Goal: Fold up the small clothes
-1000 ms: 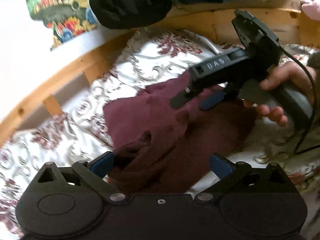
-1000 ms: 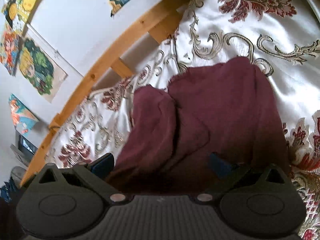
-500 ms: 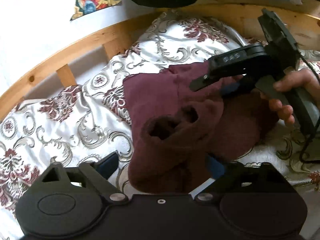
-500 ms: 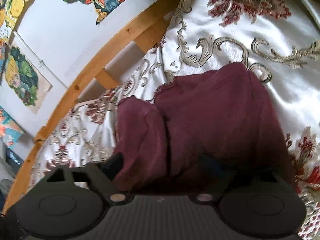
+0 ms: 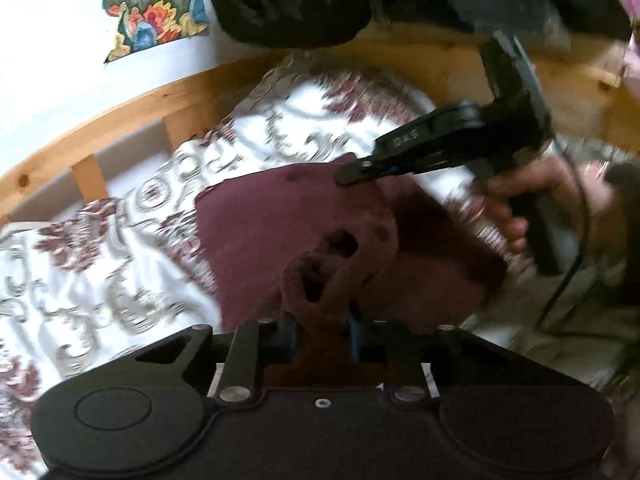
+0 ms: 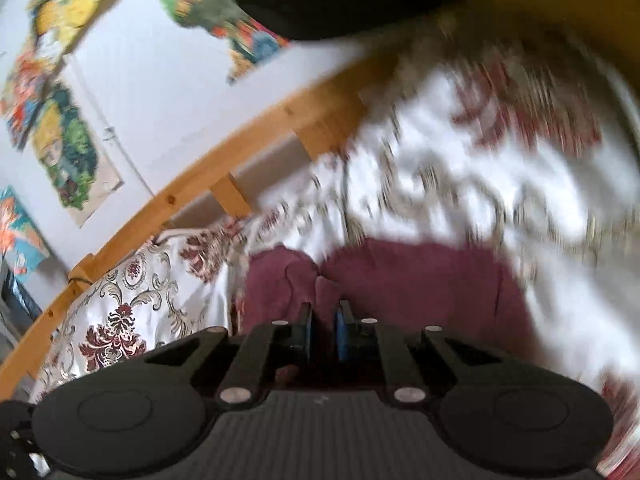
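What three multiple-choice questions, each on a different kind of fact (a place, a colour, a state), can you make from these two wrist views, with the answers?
1. Where does the garment lie?
A. on a floral bedspread
B. on a wooden floor
C. in a basket

2. What colour is the garment?
A. navy
B. maroon
C. yellow

3. What is between the left gripper's blue pads?
A. nothing
B. a cable
C. a bunched fold of the garment

Answers:
1 A, white fabric with dark red flowers surrounds it.
2 B, both views show dark red cloth.
3 C, cloth fills the gap as the jaws are closing; the right gripper is closing on cloth too.
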